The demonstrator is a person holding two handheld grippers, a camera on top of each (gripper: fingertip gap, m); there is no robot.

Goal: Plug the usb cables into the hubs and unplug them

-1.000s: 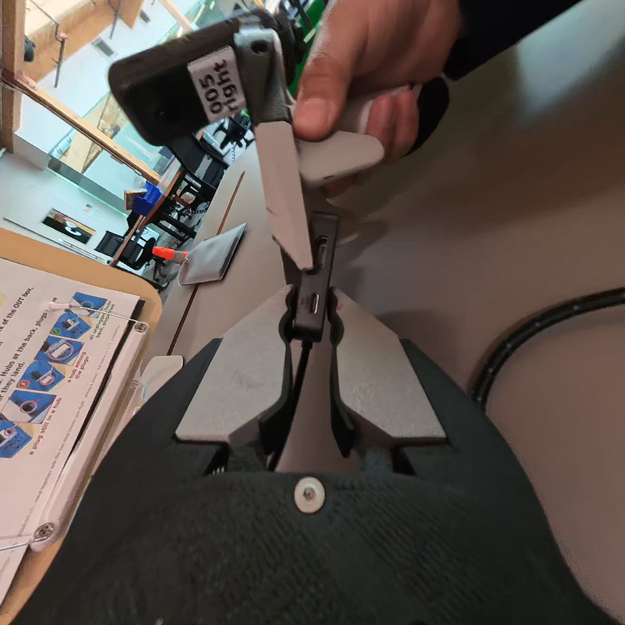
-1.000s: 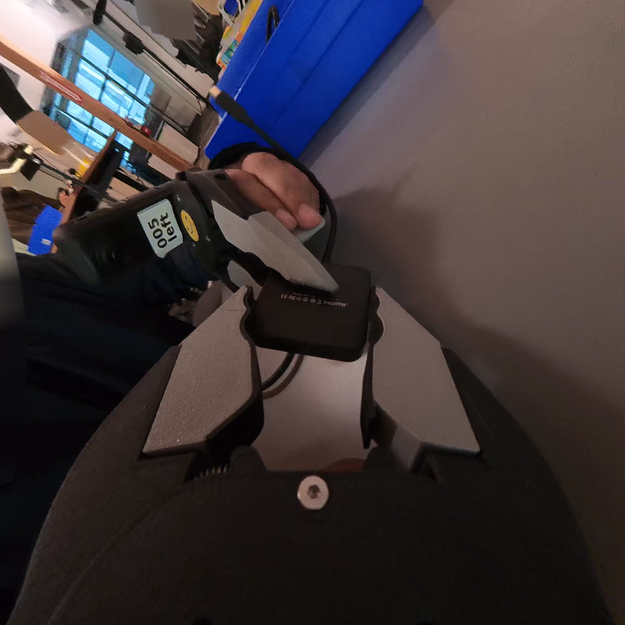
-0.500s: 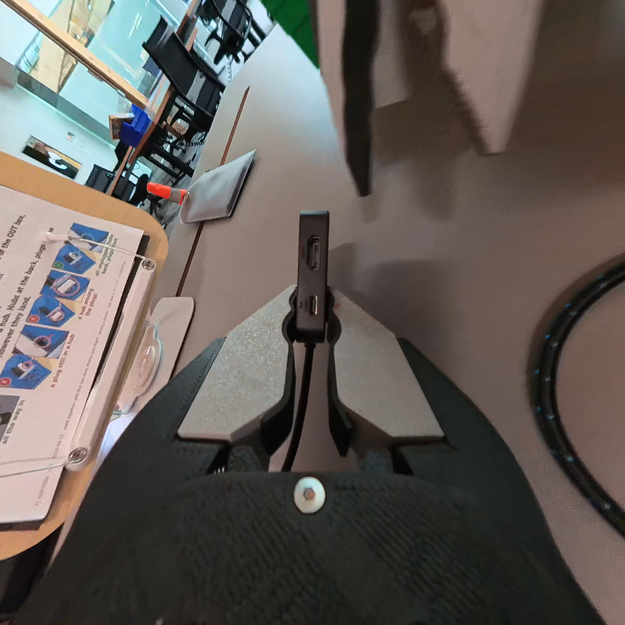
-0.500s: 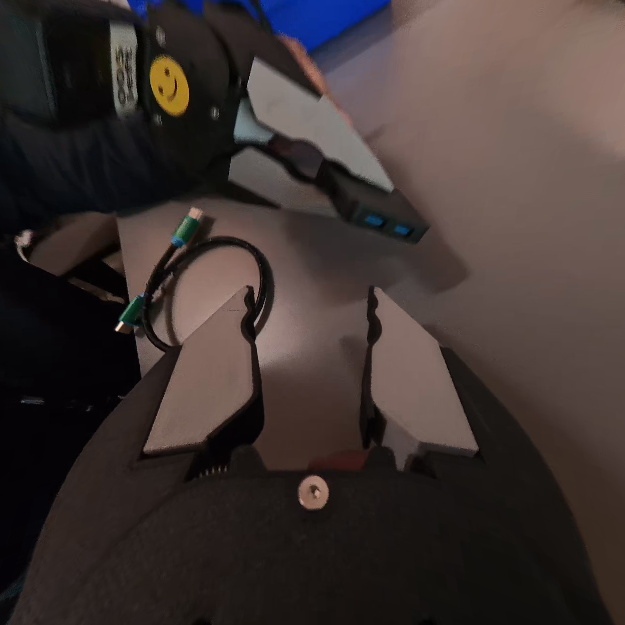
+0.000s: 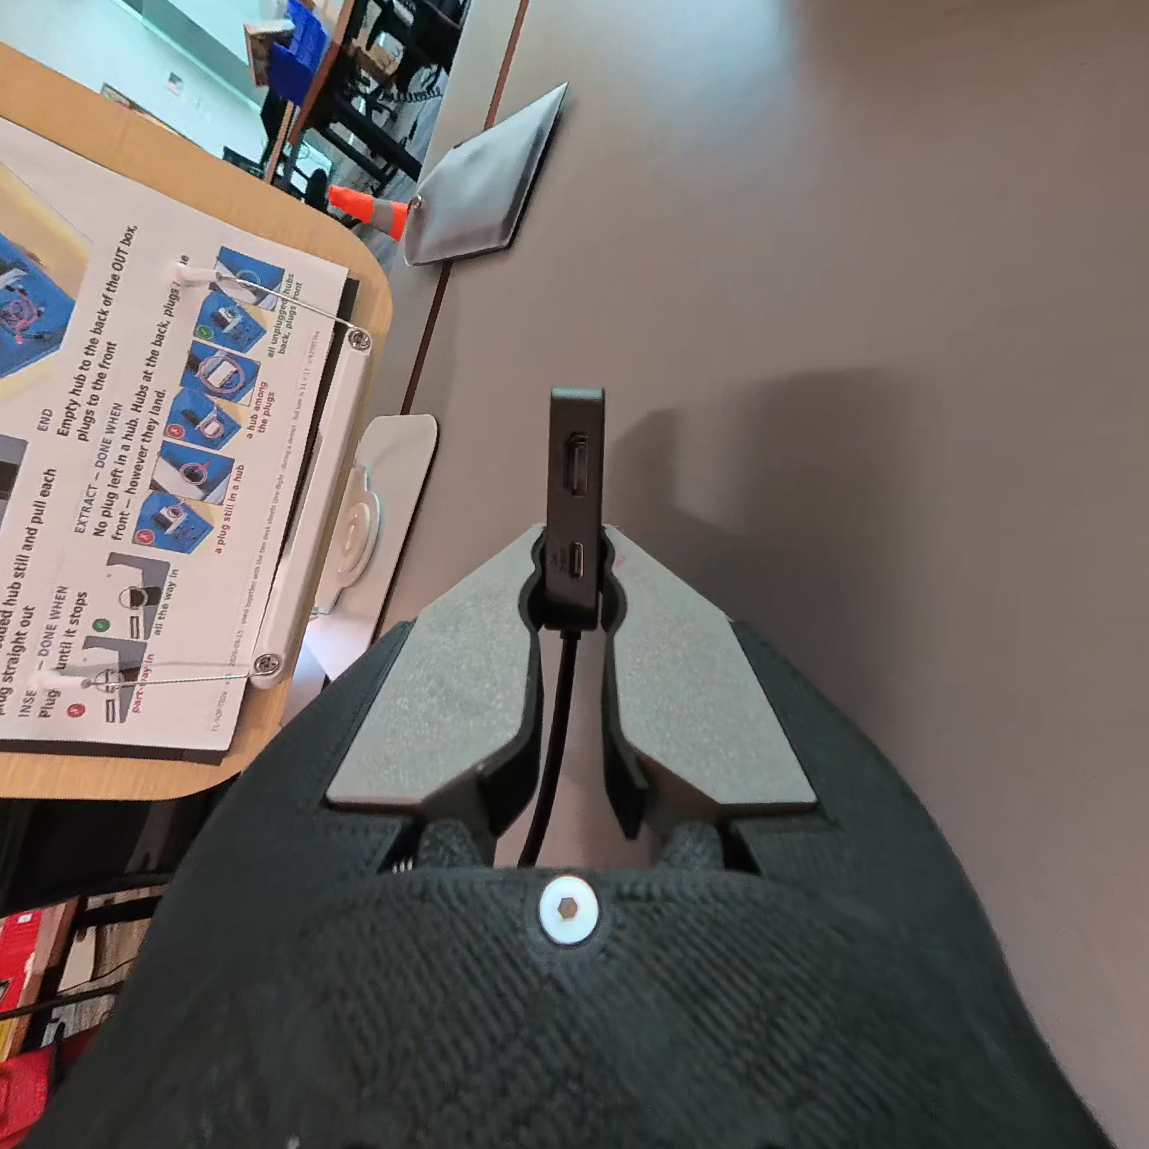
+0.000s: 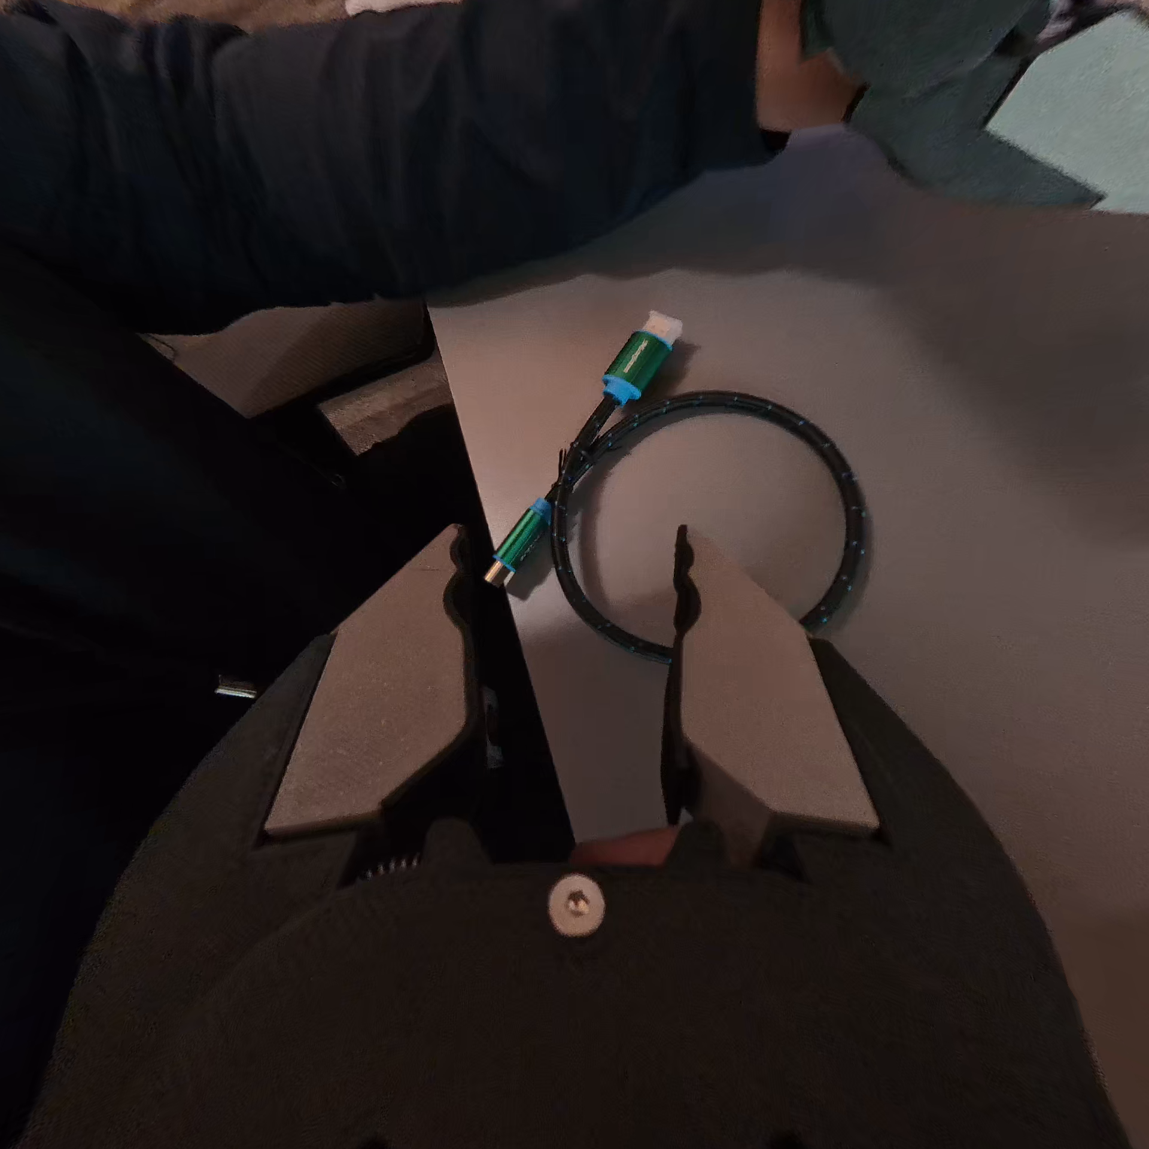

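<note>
The left gripper [image 5: 575, 559] pinches a slim black hub [image 5: 576, 472] between its fingertips, edge-on, so the narrow side with two ports faces the camera; the hub stands up past the tips above the grey table [image 5: 870, 311], and its thin black lead [image 5: 553, 733] runs back between the fingers towards the gripper body; to the left of the hub a wooden board [image 5: 367, 292] carries a printed instruction sheet [image 5: 155, 485] held down by wire clips; just beside the board's near edge, between it and the hub, lies a small white plate with a round fitting [image 5: 379, 497]; farther from the hub, up the table, a flat grey pad [image 5: 485, 180] rests at an angle, with an orange cone [image 5: 367, 208] beyond it. The right gripper [image 6: 569, 541] has its fingers spread apart and holds nothing; it hangs over the corner of the same grey table [image 6: 932, 435], above a braided black cable [image 6: 852, 497] coiled in a loop; the cable's two green plugs, one larger [image 6: 640, 354] and one smaller [image 6: 519, 547], lie on the loop's left side near the table edge; the right fingertip sits over the inside of the loop, the left fingertip just beside the smaller plug; a person's dark sleeve [image 6: 373, 137] crosses above the cable.
</note>
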